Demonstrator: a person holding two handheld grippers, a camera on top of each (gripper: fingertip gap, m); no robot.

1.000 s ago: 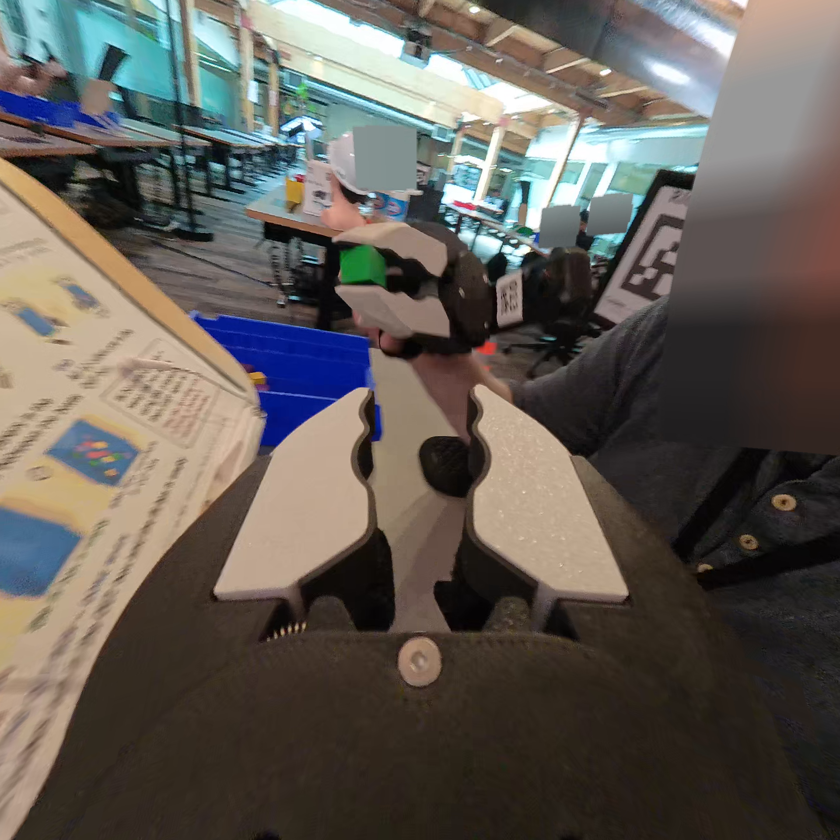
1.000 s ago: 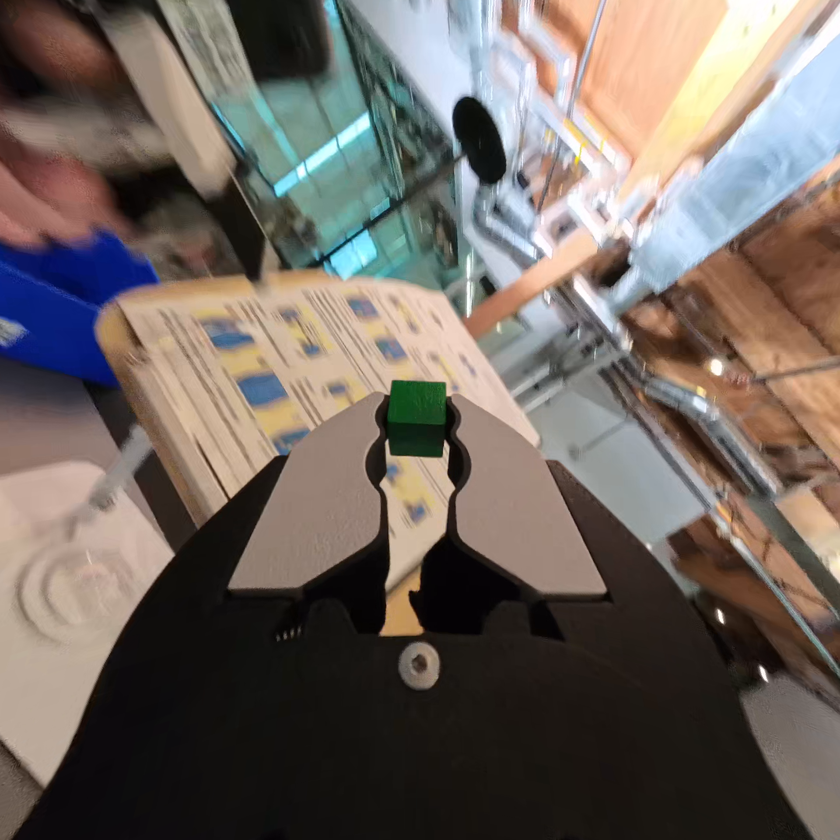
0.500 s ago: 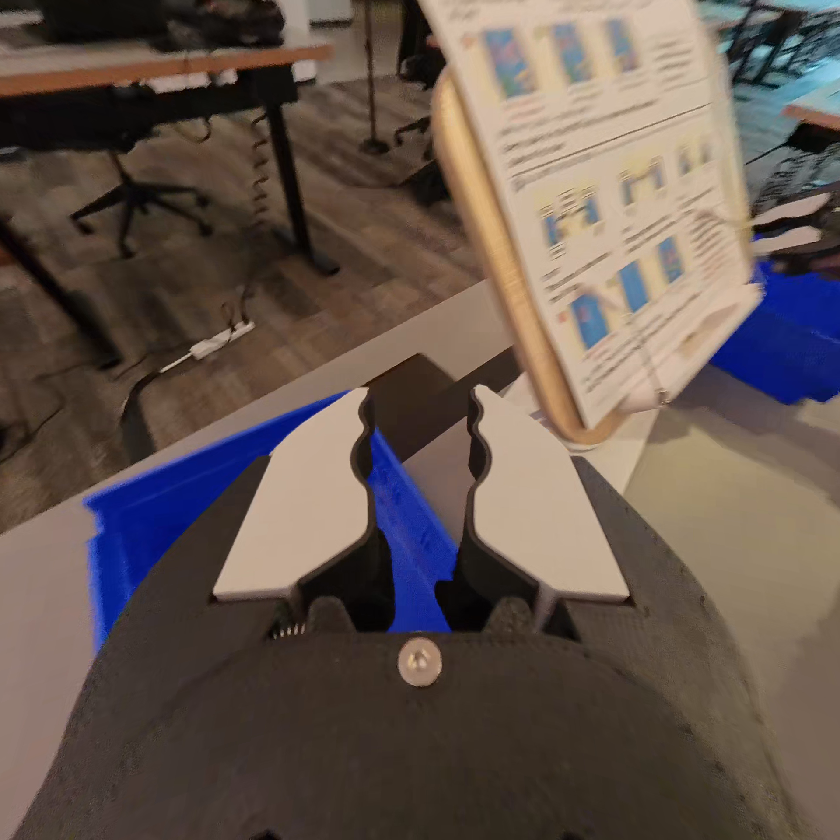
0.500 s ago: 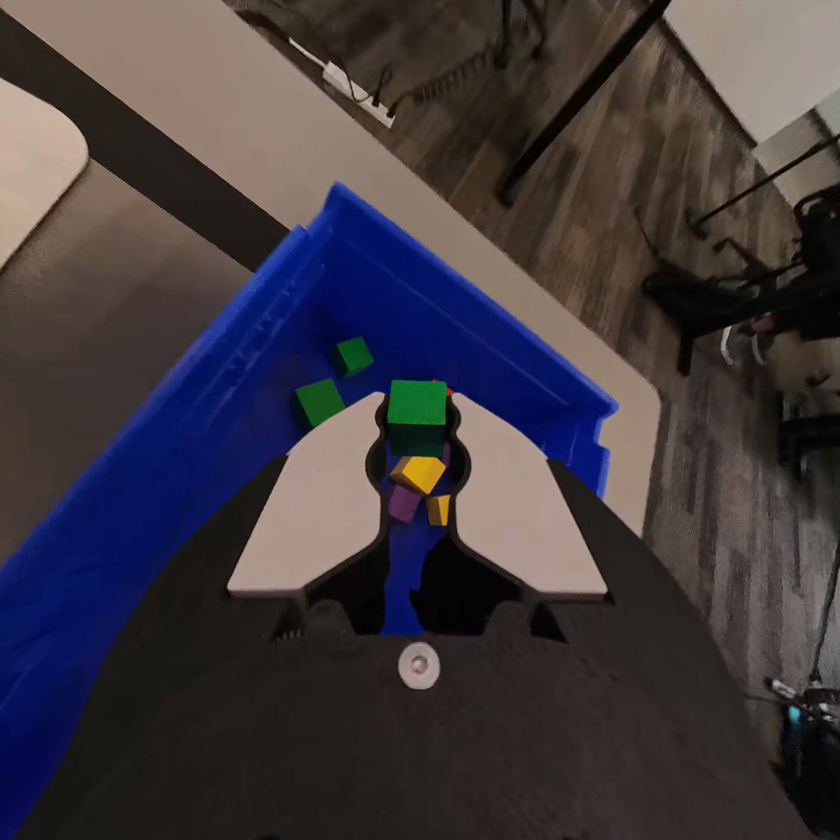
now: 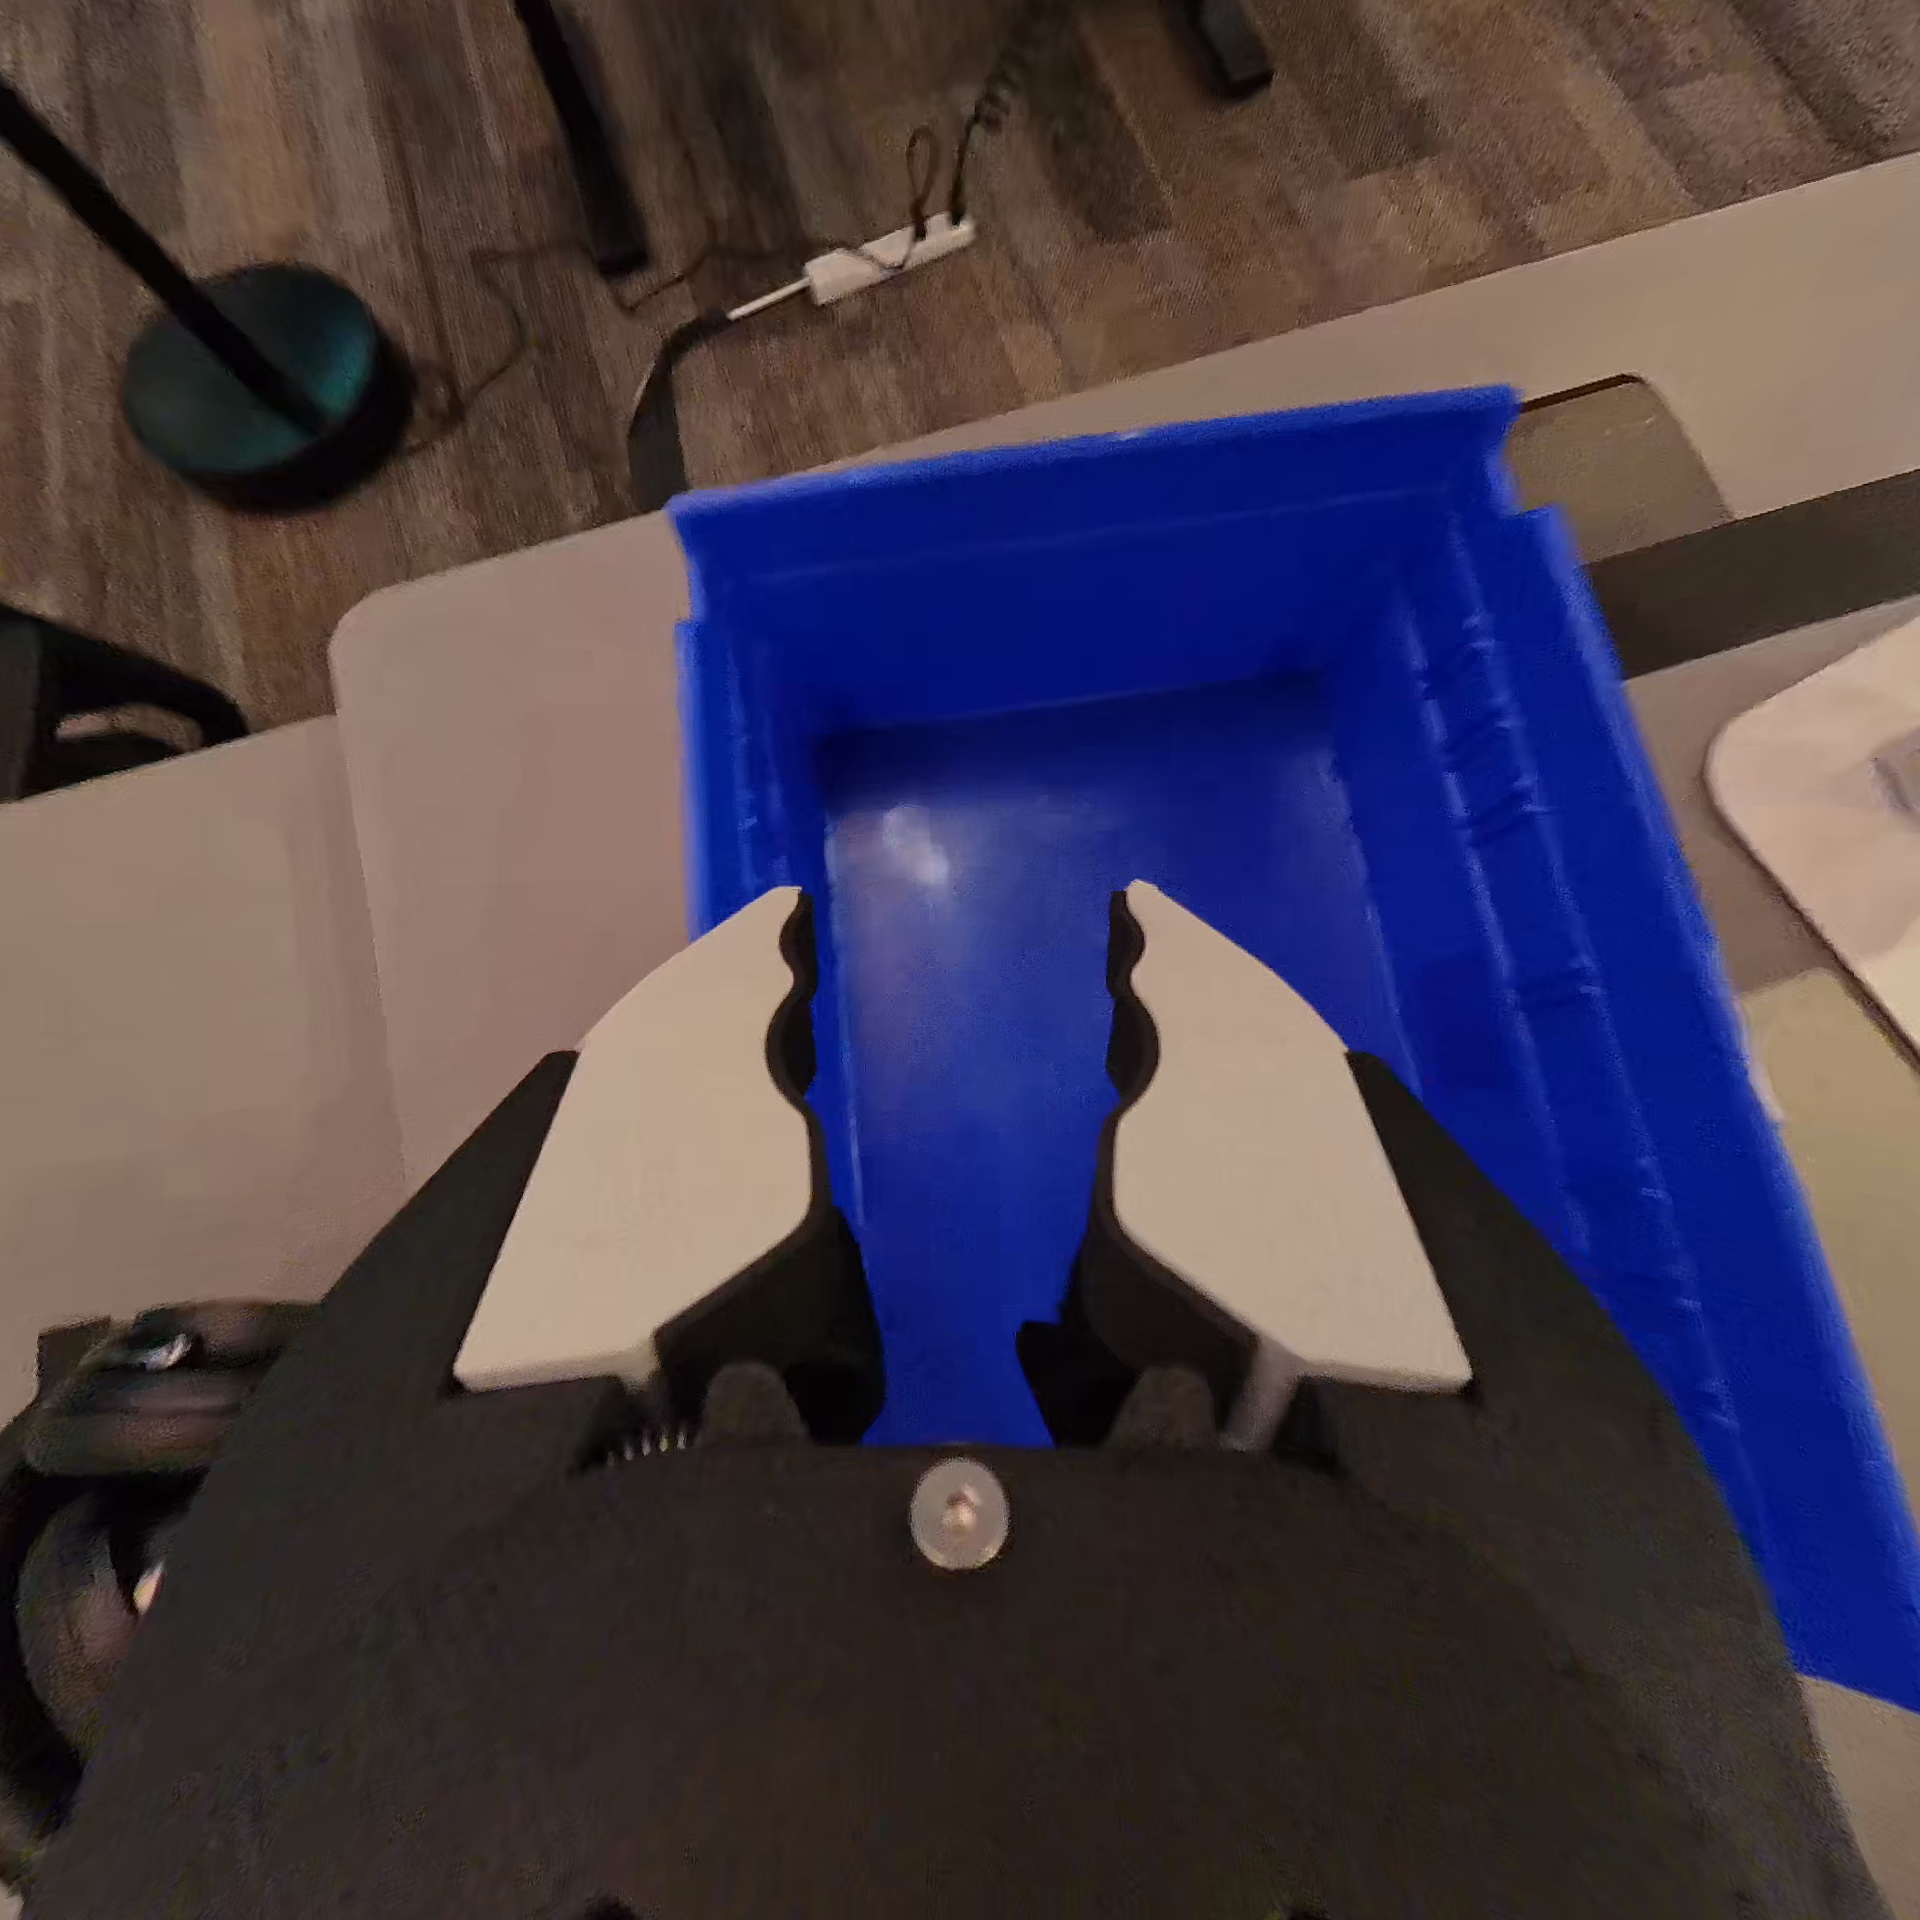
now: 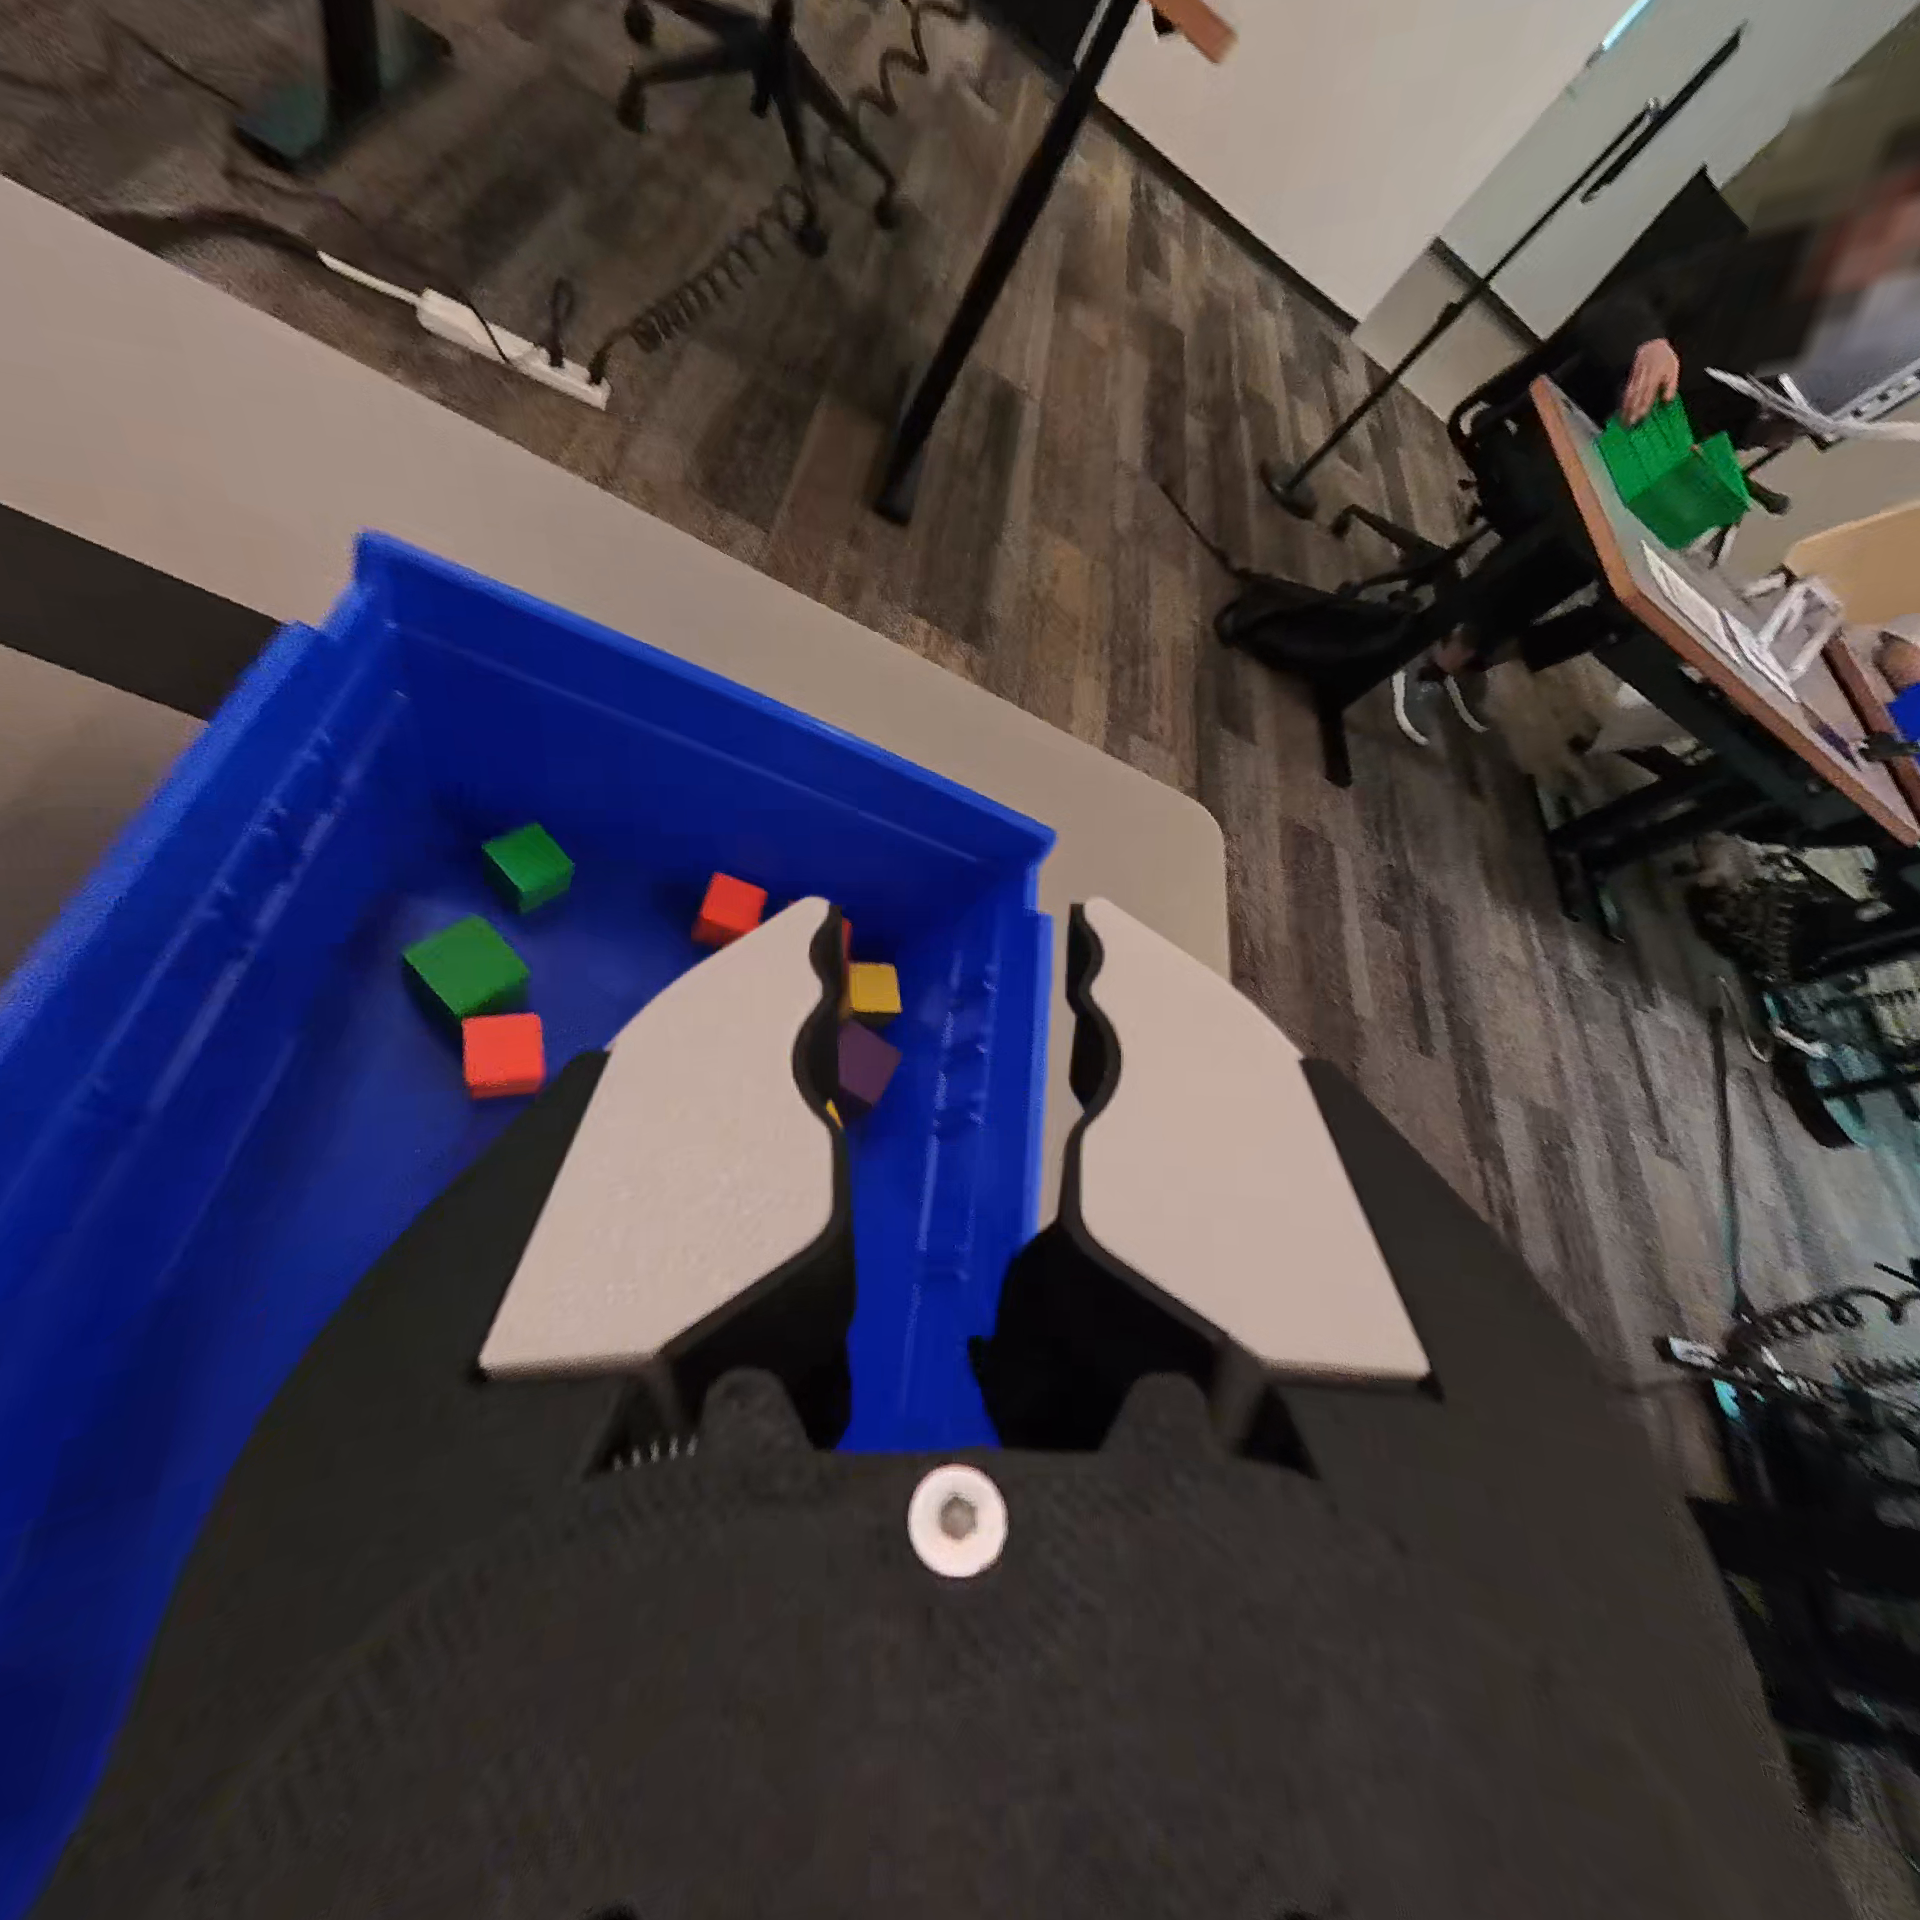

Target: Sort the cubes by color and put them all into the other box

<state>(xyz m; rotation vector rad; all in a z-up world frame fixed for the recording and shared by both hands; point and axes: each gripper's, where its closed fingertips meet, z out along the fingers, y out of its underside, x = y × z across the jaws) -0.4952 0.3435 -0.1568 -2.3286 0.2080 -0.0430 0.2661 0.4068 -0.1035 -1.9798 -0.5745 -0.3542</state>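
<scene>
We see the left gripper (image 5: 961, 904) w/ fingers wide, nothing between, above a bare blue box (image 5: 1091, 540). Right gripper (image 6: 951, 920) fingers also wide, nothing held; green cubes (image 6: 465, 966), red, yellow & purple cubes lie left of them in the other blue box (image 6: 665, 675) on the counter (image 6: 208, 436).

Left gripper (image 5: 961, 904): matte black textured plastic body, two flat pale grey wedge-shaped fingers (image 5: 665, 1143) with wavy black rubbery inner edges. Round silver screw (image 5: 958, 1523) centred just behind the fingers; small coiled spring (image 5: 649, 1442) at the left finger's base. Right gripper (image 6: 951, 920): same build, silver screw (image 6: 956, 1521), probably a matching spring (image 6: 655, 1446), blurred.
</scene>
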